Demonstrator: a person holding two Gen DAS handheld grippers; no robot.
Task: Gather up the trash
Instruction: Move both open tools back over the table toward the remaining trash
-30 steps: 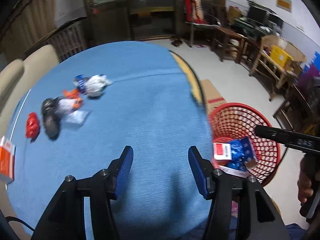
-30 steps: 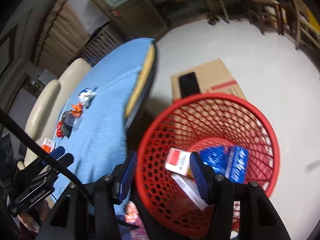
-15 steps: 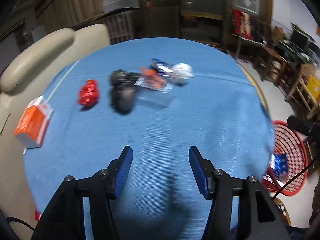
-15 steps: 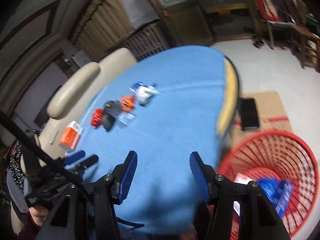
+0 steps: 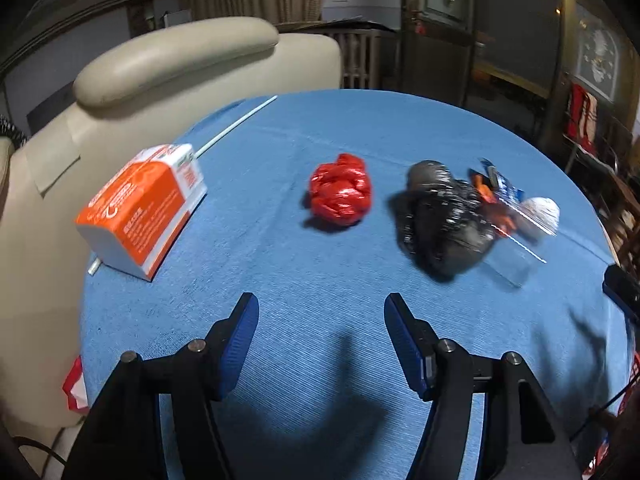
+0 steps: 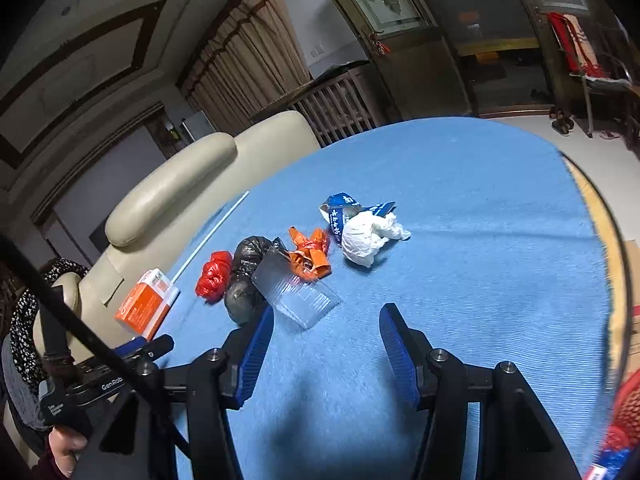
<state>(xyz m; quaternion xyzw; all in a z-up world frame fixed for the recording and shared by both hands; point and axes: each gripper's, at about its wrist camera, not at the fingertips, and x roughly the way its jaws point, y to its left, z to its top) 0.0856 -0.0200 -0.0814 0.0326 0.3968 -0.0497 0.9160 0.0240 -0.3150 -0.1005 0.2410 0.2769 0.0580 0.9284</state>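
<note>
Left wrist view: left gripper (image 5: 320, 322) gaped wide, empty, above ribbed blue tablecloth (image 5: 320, 272); crinkled red bag (image 5: 341, 194), glossy black bag (image 5: 440, 220), orange carton (image 5: 140, 212) lay ahead. Right gripper (image 6: 324, 338) likewise wide, empty, near a ridged clear tray (image 6: 296, 292). Since 1.0 s ago, both swung from the basket (image 6: 624, 412) toward the trash.

The red basket (image 6: 626, 412) is cut by the right edge; the black bag (image 5: 444, 220) and wrappers (image 5: 500, 196) are blurred.

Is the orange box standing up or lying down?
Lying down: the orange box rests flat on its broad side on the blue tablecloth.
</note>
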